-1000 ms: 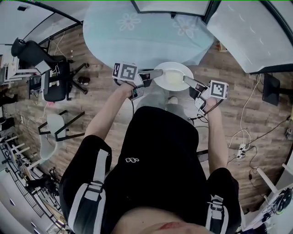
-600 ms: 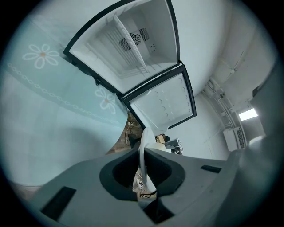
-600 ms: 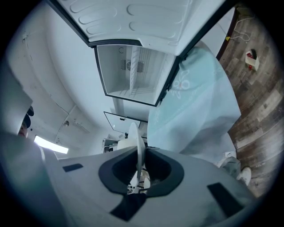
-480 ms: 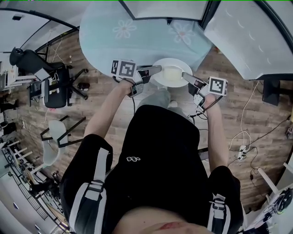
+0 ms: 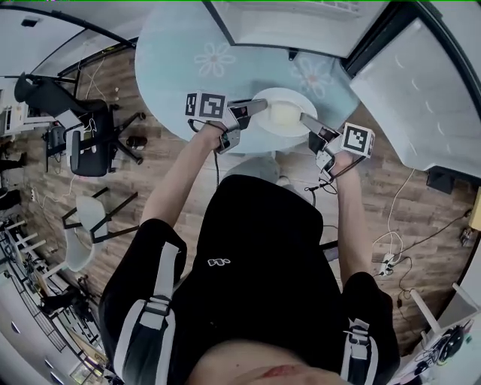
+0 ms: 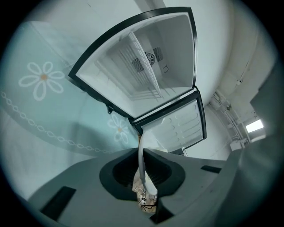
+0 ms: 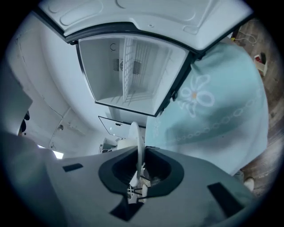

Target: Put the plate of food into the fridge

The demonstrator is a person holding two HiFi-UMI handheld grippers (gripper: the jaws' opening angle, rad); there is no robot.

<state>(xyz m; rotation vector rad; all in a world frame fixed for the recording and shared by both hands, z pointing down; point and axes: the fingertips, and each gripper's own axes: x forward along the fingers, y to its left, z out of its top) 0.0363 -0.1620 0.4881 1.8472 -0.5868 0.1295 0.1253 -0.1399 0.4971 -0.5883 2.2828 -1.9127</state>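
A white plate (image 5: 284, 113) with pale food on it is held level between both grippers, above the near edge of the round table (image 5: 180, 68). My left gripper (image 5: 254, 110) is shut on the plate's left rim, and my right gripper (image 5: 307, 122) is shut on its right rim. In the left gripper view the rim (image 6: 142, 162) runs edge-on between the jaws of the left gripper (image 6: 143, 155). The right gripper view shows the rim (image 7: 138, 137) clamped by the right gripper (image 7: 141, 153). The fridge (image 5: 293, 19) stands open ahead, with its white compartment (image 6: 146, 66) and wire shelf (image 7: 128, 71) visible.
The fridge door (image 5: 421, 90) is swung open at the right. A light-blue flowered cloth (image 6: 44, 102) covers the table. Office chairs (image 5: 83, 135) stand on the wooden floor at the left. Cables and a power strip (image 5: 387, 259) lie at the right.
Both grippers have carried the plate forward, from beyond the table's near edge to over the table. The fridge opening and door have come closer in the head view.
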